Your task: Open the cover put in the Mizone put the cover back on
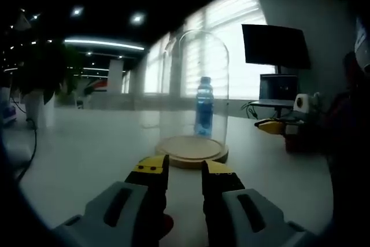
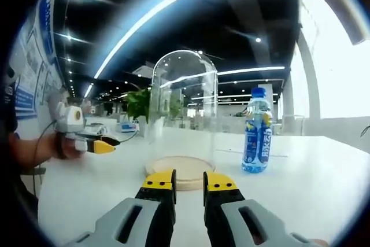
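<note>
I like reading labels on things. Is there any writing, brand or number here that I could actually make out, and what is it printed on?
Nothing reads clearly.
Blue plastic drink bottle beside the clear glass dome cover on its round wooden base: the label has white lettering running up it, too blurred to read.
Blue wall posters at the left of the right gripper view: print too small to read.
Dark monitor: no text visible.
</note>
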`<state>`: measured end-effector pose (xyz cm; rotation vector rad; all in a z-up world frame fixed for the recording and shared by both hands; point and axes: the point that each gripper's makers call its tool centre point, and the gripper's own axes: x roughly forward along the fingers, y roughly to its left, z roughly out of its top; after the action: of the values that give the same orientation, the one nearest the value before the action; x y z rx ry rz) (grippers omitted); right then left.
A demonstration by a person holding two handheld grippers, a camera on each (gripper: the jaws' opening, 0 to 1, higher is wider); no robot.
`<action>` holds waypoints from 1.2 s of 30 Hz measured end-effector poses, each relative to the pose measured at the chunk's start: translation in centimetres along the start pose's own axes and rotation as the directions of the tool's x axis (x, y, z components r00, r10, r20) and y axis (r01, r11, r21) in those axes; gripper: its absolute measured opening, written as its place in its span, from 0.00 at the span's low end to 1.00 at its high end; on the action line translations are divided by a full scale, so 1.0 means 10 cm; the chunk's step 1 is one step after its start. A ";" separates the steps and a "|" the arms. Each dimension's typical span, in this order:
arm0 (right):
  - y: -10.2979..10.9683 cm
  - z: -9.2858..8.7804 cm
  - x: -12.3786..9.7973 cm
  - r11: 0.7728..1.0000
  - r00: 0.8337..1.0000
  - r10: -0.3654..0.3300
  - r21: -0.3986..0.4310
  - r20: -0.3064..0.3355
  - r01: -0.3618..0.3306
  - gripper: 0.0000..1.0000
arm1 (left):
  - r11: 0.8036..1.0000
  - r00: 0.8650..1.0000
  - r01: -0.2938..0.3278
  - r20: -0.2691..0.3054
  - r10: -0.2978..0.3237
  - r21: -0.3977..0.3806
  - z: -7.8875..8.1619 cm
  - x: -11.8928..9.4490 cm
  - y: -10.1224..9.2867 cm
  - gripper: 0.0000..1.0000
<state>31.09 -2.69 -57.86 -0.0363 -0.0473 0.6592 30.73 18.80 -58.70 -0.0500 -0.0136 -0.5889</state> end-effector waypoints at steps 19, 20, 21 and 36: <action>0.01 -0.02 0.01 1.000 1.000 -0.001 -0.015 -0.009 0.001 0.13 | 1.000 1.000 0.015 -0.019 -0.014 0.015 -0.02 0.02 -0.05 0.20; 0.01 -0.02 0.01 1.000 1.000 0.001 -0.012 -0.007 -0.001 0.13 | 1.000 1.000 0.014 -0.013 -0.014 0.014 -0.01 0.01 -0.05 0.20; 0.01 -0.01 0.01 1.000 1.000 0.003 -0.009 -0.005 -0.003 0.13 | 1.000 1.000 0.017 -0.005 -0.017 0.016 0.01 0.01 -0.06 0.20; -0.07 0.03 0.02 0.999 1.000 -0.021 0.038 0.011 0.021 0.15 | 1.000 1.000 0.009 0.007 -0.009 -0.010 0.05 0.02 -0.05 0.24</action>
<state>31.64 -3.17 -57.49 0.0042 -0.0459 0.6394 30.60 18.29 -58.15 -0.0614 -0.0175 -0.5979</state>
